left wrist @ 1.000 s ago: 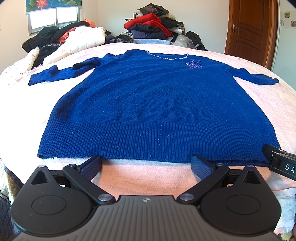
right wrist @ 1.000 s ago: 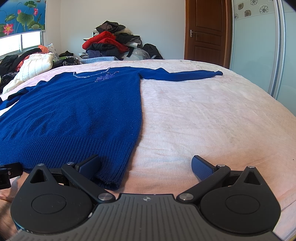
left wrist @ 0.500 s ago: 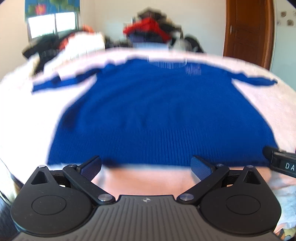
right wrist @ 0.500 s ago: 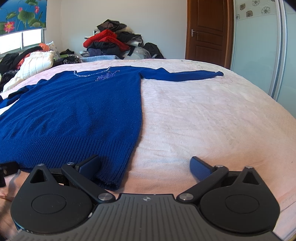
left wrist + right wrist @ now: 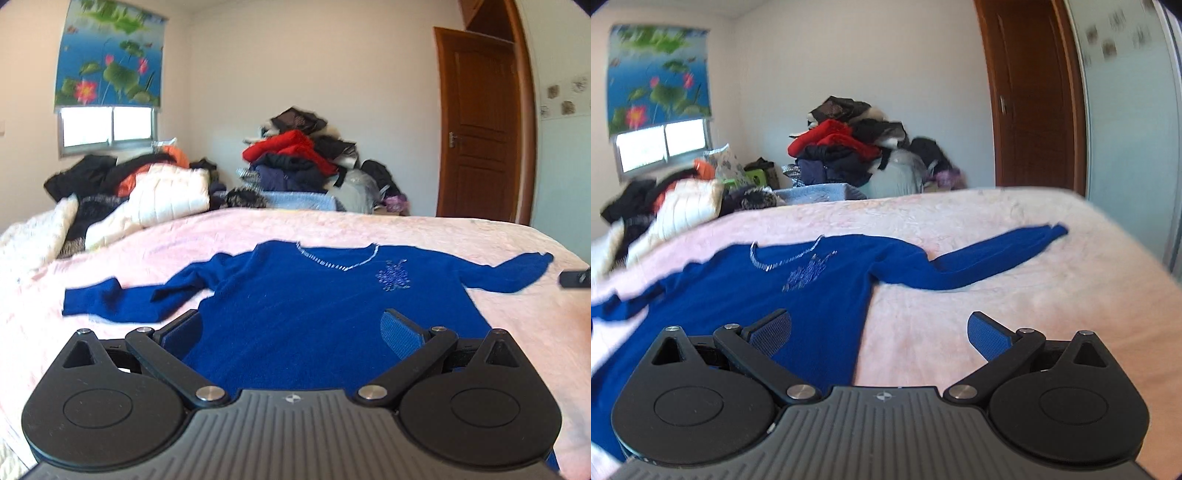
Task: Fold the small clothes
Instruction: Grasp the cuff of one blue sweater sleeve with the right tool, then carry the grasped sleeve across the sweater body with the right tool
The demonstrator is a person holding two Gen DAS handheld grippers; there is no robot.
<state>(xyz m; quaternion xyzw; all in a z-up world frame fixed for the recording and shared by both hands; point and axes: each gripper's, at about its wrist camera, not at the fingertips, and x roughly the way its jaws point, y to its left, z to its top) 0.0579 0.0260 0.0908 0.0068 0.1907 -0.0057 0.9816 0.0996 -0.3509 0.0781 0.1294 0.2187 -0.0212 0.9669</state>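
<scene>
Blue sweater (image 5: 314,306) lies flat on the bed (image 5: 1015,302) (unfolded); both tongs, left (image 5: 291,332) and right (image 5: 879,332), gape empty; next, probably grip a sleeve.

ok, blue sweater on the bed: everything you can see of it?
The blue sweater is a royal-blue knit lying front-up, spread flat on the pink bedspread. It has a pale beaded V-neckline, a beaded motif on the chest, and both sleeves stretched outward, one creased. Both tongs are open above it; neither holds it.
</scene>
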